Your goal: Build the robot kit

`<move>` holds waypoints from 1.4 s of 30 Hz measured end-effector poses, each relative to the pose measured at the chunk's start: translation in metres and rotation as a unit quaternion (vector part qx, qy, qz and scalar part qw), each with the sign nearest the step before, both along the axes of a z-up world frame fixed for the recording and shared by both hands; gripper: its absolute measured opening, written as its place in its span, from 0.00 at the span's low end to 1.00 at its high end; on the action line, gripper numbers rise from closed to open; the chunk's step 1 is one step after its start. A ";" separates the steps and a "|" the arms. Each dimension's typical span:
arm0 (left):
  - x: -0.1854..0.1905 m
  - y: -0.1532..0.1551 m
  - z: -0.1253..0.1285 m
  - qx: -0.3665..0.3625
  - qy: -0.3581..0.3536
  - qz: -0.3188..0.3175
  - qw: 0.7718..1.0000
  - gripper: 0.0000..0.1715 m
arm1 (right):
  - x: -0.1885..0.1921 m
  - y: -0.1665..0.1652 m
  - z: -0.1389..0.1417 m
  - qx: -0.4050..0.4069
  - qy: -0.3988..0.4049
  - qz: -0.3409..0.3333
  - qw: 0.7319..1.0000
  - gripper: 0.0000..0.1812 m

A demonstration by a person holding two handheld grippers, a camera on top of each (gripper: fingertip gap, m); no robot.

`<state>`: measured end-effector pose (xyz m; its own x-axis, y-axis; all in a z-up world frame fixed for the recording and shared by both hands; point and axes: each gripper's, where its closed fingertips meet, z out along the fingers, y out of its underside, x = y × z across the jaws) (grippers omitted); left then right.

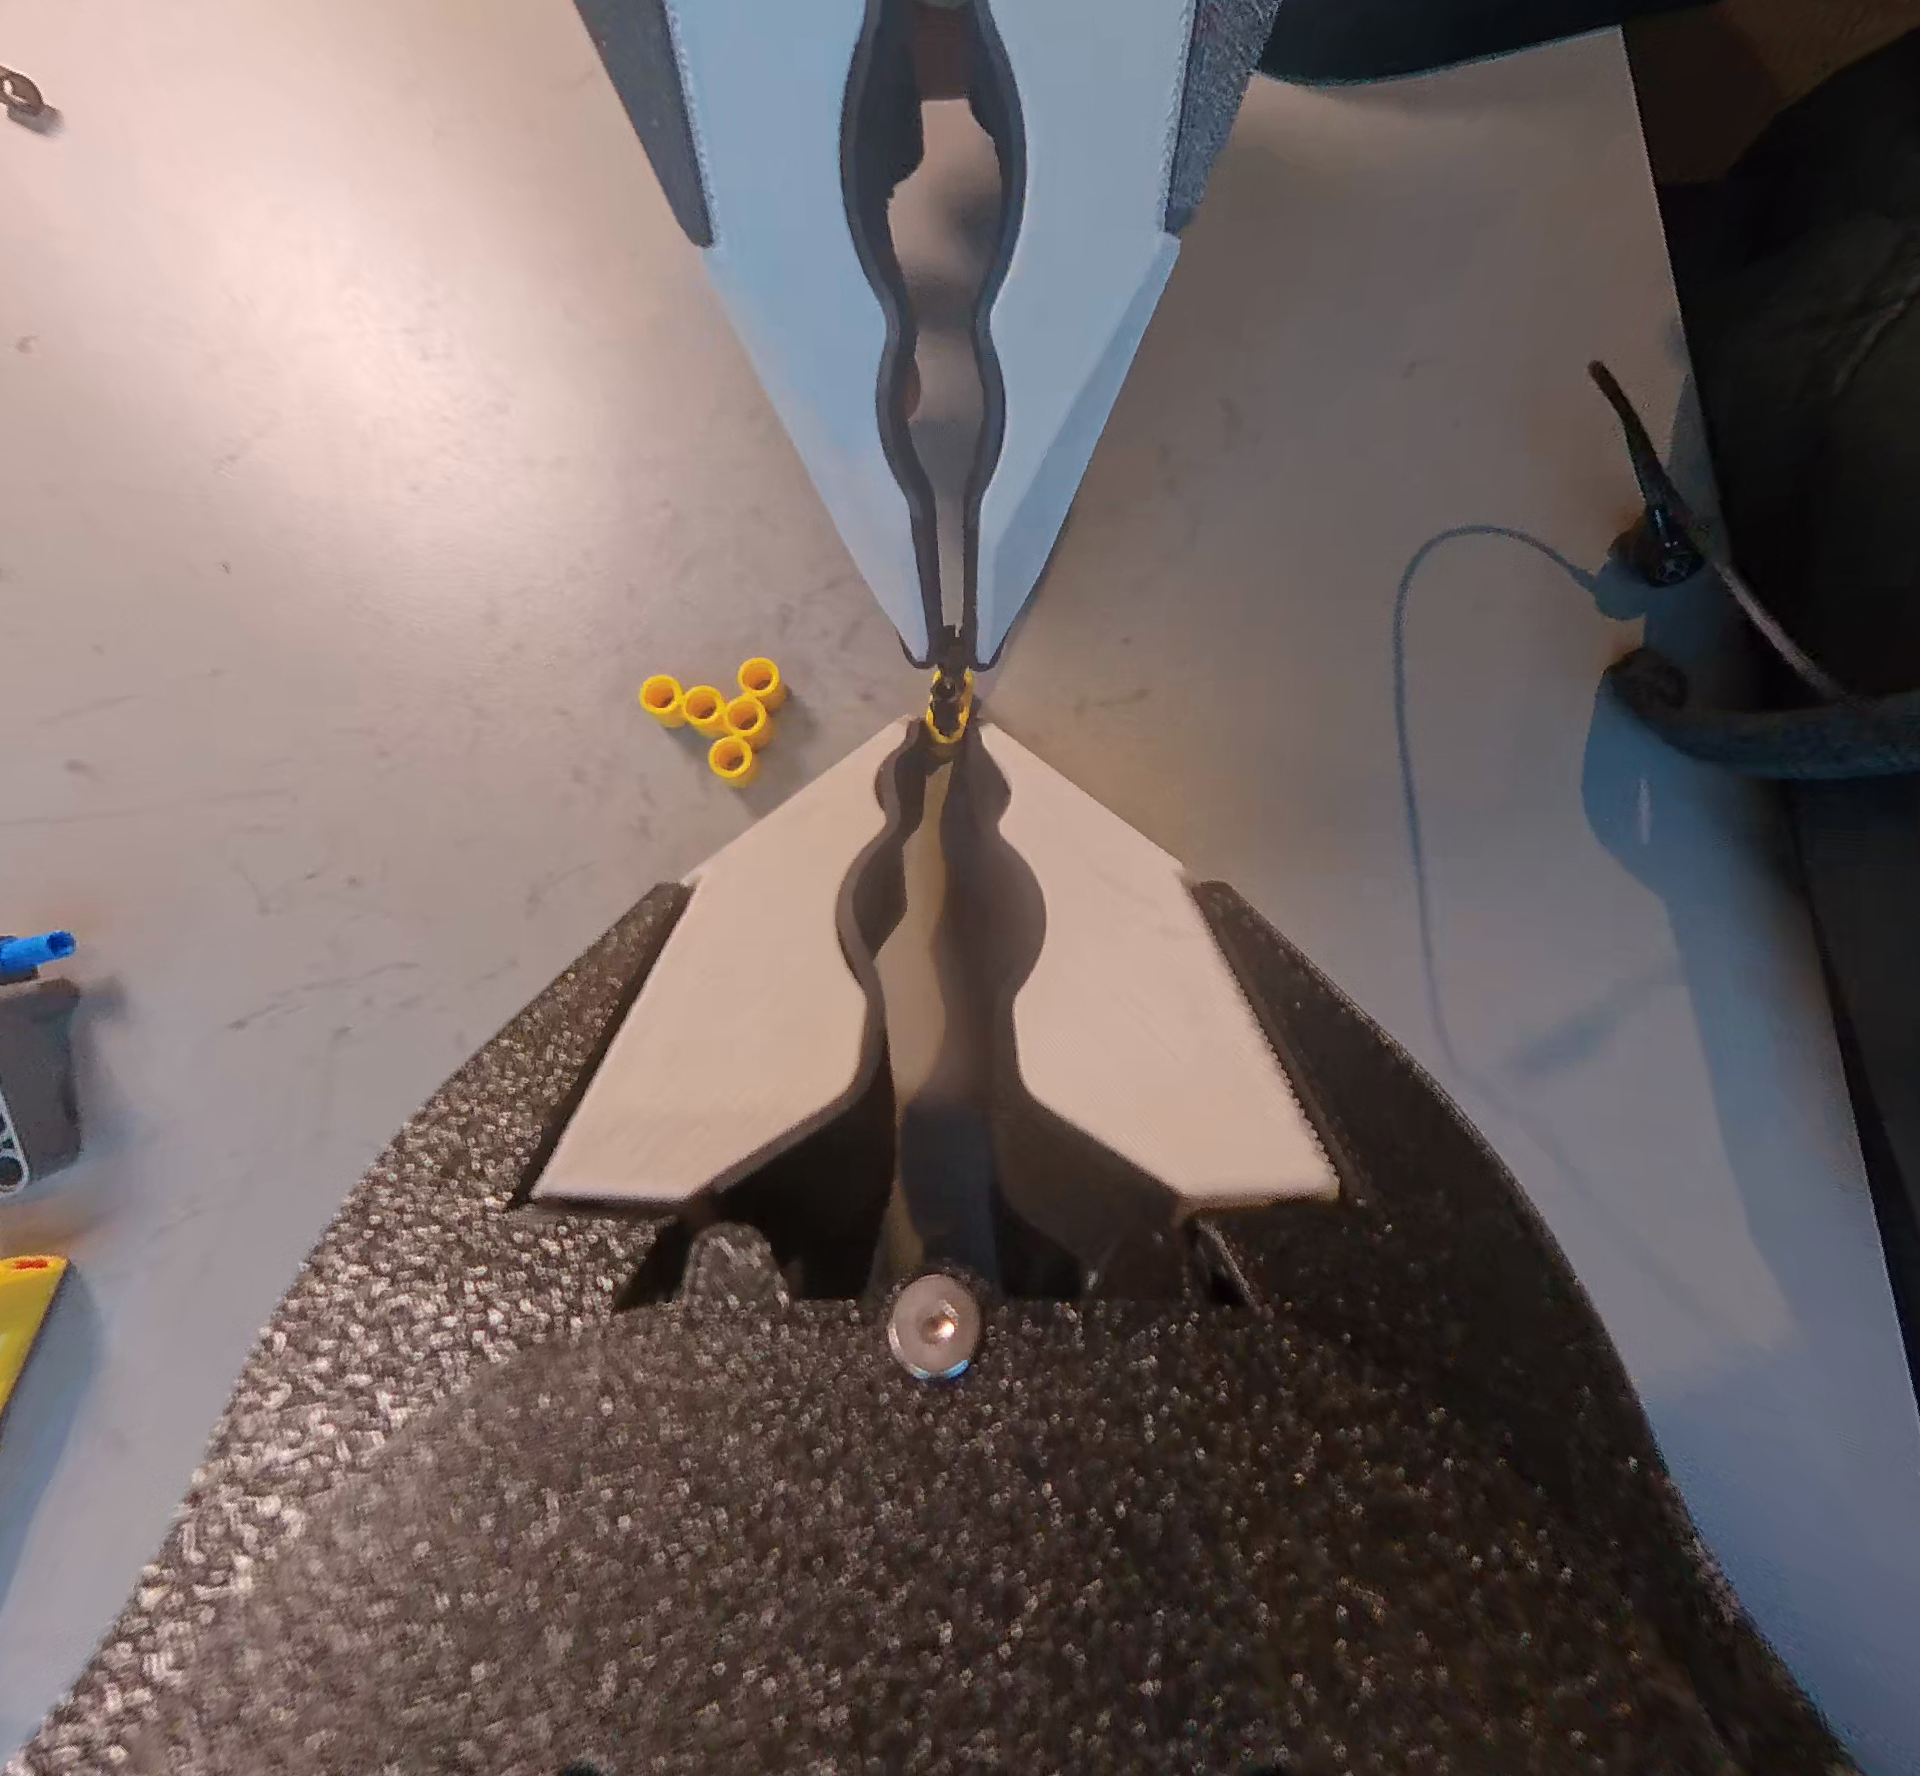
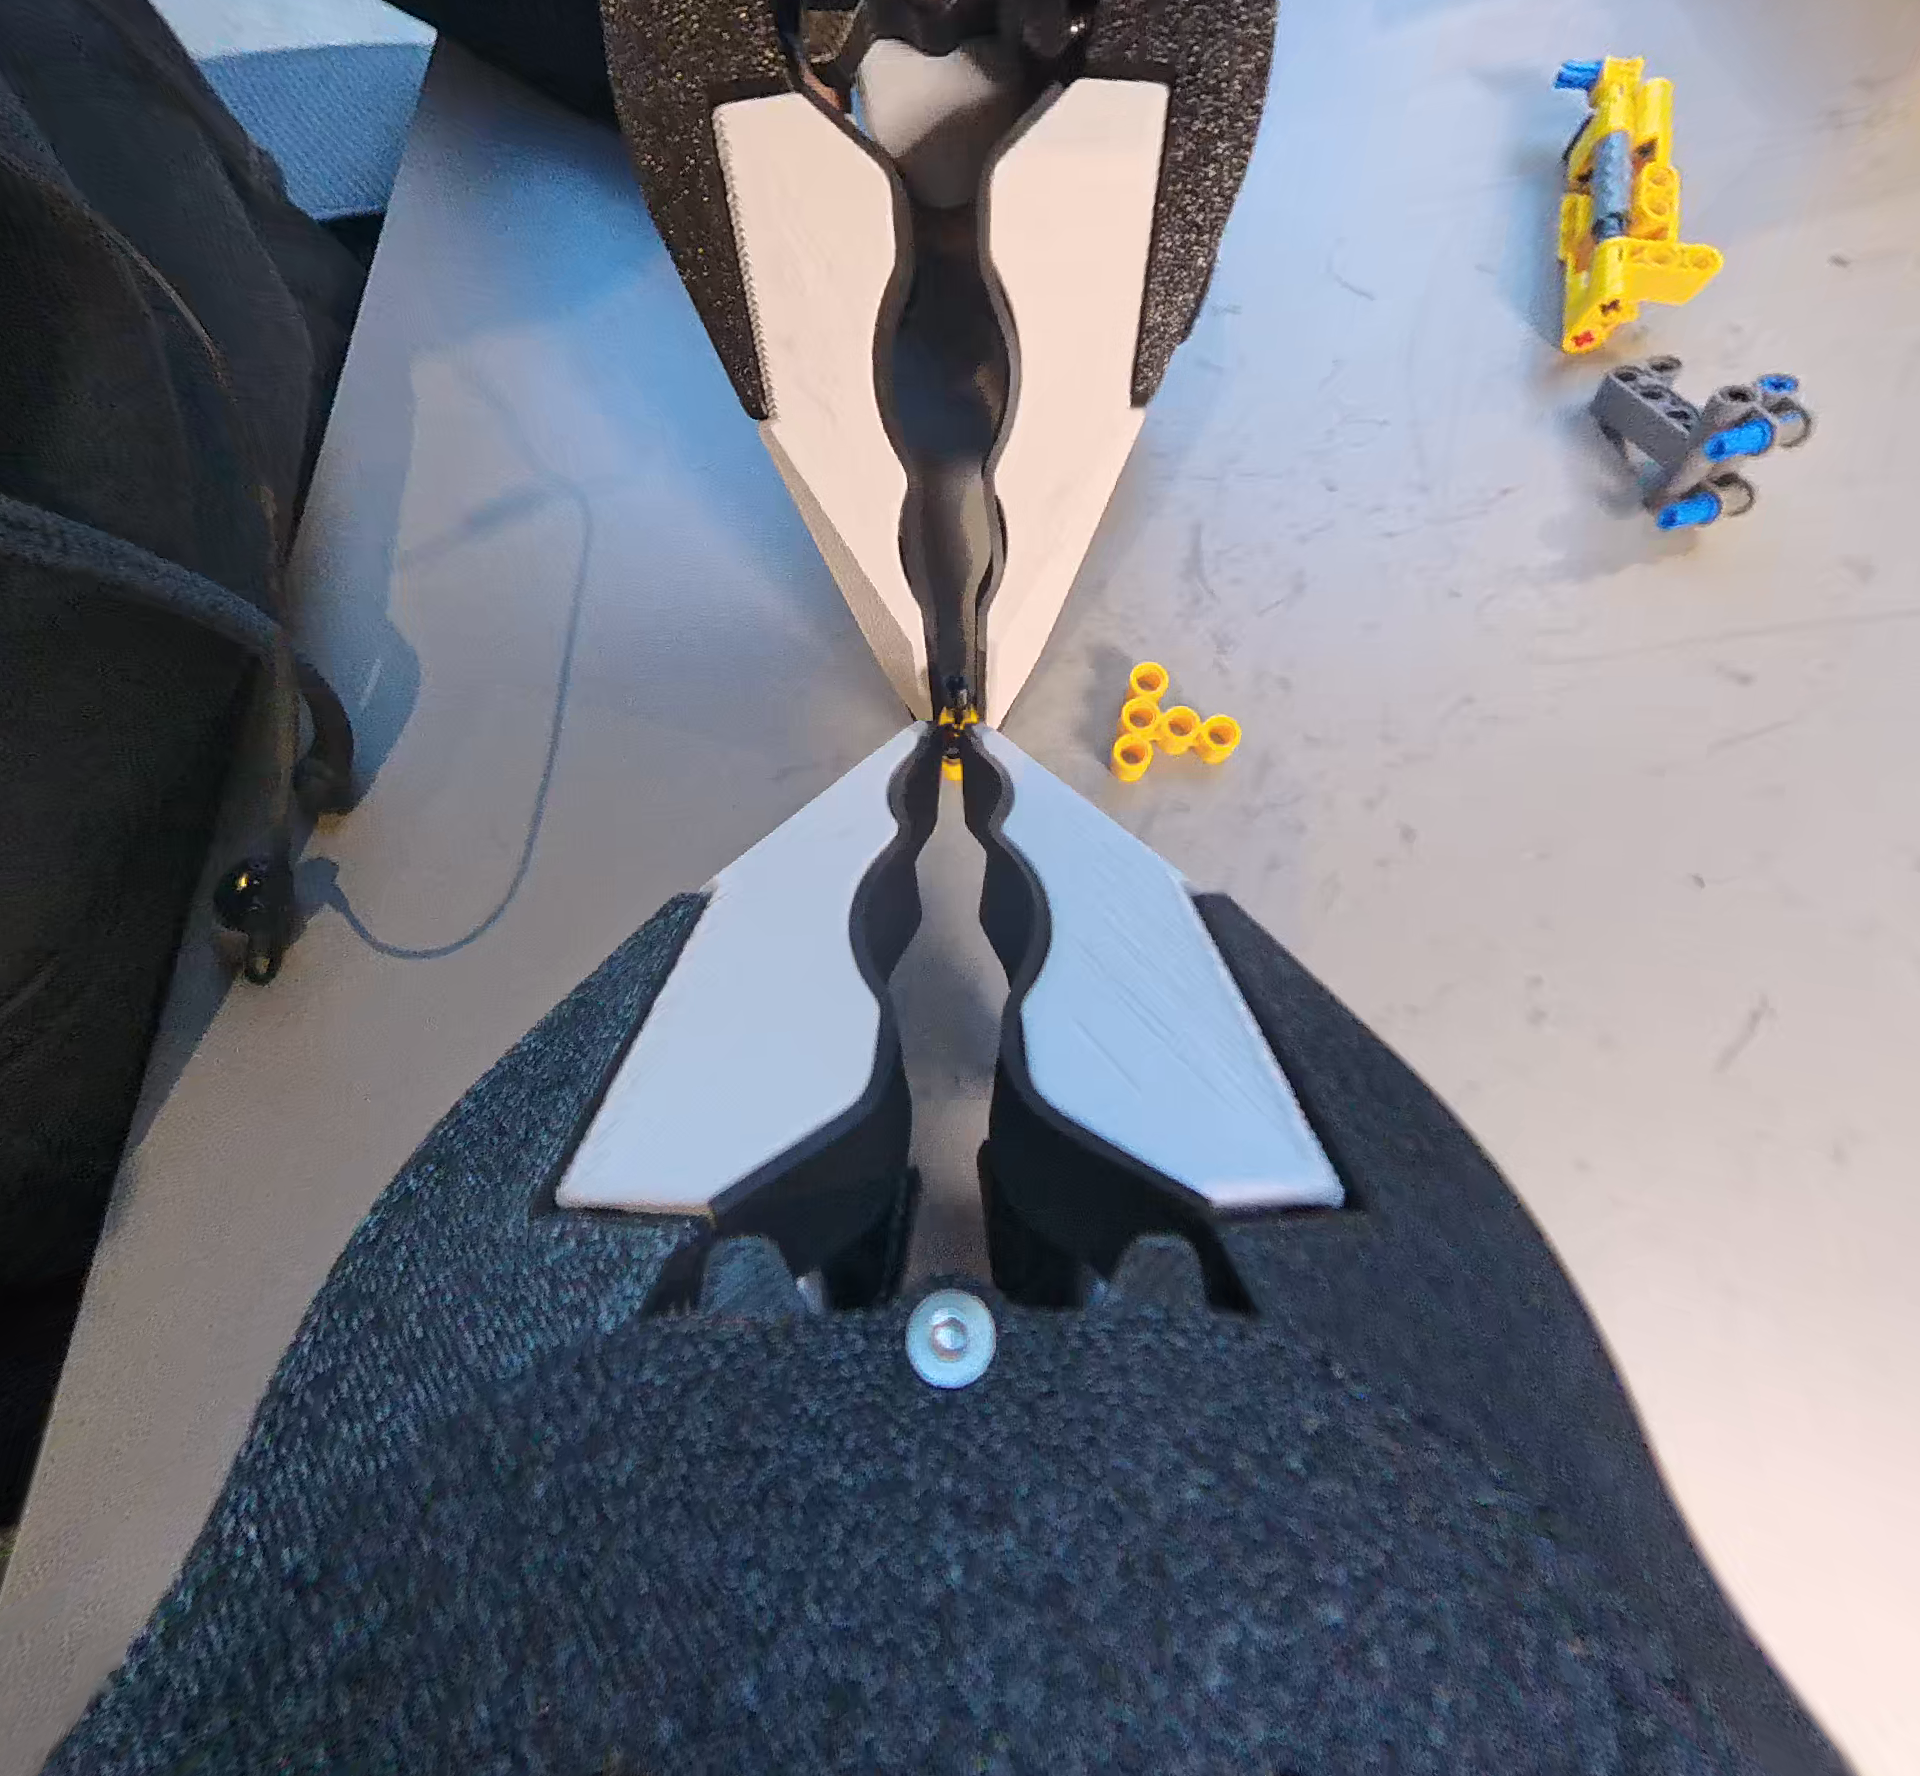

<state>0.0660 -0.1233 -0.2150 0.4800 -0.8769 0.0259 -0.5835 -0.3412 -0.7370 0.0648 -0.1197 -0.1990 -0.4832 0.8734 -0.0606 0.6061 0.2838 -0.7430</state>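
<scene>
Tip to tip, our left tool (image 1: 943, 739) and right tool (image 2: 951, 750) pinch a yellow ring (image 1: 949, 708) and black pin (image 1: 948, 654); any misalignment could flick either onto the worktop (image 1: 364, 479).

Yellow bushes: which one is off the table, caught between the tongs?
The lone yellow bush, pinched where both tongs' tips meet, a black pin through it. The other five sit clustered on the table, untouched.
</scene>
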 end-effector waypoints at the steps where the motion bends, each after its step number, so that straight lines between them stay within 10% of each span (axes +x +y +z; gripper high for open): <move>1: 0.000 0.000 0.000 -0.002 -0.001 0.004 1.000 0.03 | 0.000 0.000 0.000 -0.004 -0.001 -0.008 1.000 0.02; 8: 0.000 0.000 0.000 -0.020 -0.011 0.043 0.999 0.03 | -0.002 -0.001 0.000 -0.060 -0.012 -0.046 0.997 0.02; 23: 0.000 0.001 0.001 -0.029 -0.017 0.048 0.998 0.04 | -0.003 -0.001 -0.001 0.112 -0.001 0.022 0.993 0.02; 30: 0.000 0.000 0.001 -0.027 -0.015 0.048 0.998 0.03 | -0.001 0.000 -0.008 0.004 -0.041 -0.009 0.999 0.02; 42: 0.001 0.000 0.001 -0.020 -0.011 0.042 0.999 0.04 | -0.002 0.000 -0.004 0.054 -0.041 -0.016 0.998 0.04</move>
<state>0.0665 -0.1232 -0.2143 0.5508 -0.8315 0.0721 -0.5346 -0.4179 -0.7346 0.0631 -0.1193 -0.2027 -0.4522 0.8919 -0.0034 0.6737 0.3391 -0.6567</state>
